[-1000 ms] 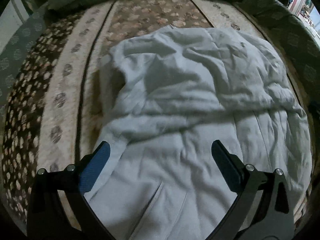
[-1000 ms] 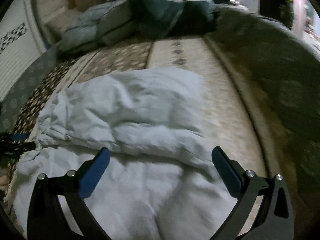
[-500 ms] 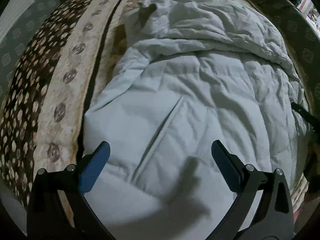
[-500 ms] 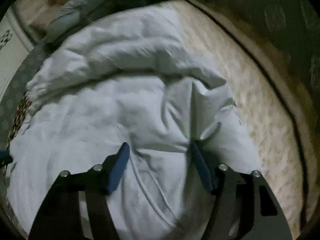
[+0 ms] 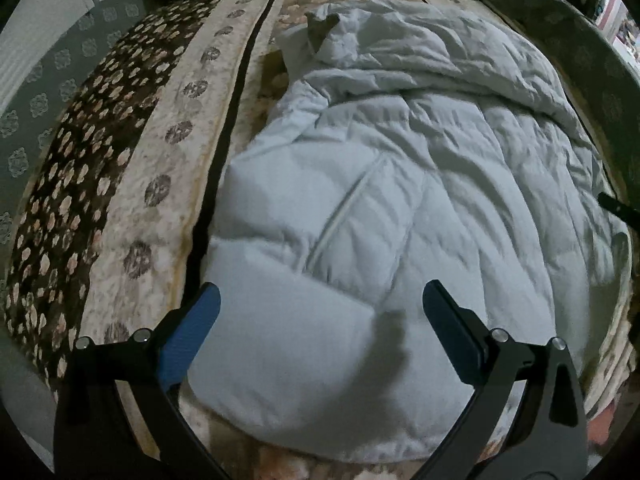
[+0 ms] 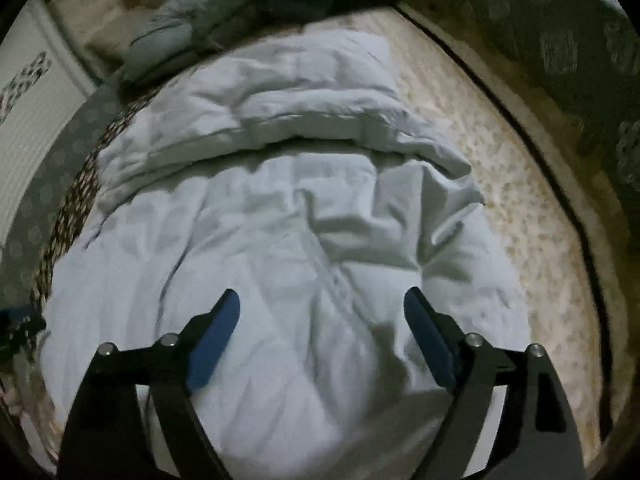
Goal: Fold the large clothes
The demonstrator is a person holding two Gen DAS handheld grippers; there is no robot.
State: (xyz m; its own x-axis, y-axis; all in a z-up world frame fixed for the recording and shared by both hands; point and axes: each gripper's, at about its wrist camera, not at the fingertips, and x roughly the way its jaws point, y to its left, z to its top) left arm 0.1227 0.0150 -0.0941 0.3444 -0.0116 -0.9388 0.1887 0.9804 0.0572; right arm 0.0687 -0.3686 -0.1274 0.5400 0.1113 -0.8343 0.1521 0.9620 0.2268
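Hovering over one pale padded coat (image 5: 400, 200) on a patterned bed cover (image 5: 132, 152), two grippers hold nothing.

One coat lies spread across the cover's middle, its far part folded over in a thick band (image 6: 256, 108); its near hem reaches the cover's near edge. The left gripper (image 5: 320, 328) has its jaws wide apart above the hem's left corner. The right gripper (image 6: 322, 332) is also spread, a little less. Bare cover runs along both long edges. Some pillows (image 6: 192, 28) sit at the far edge.
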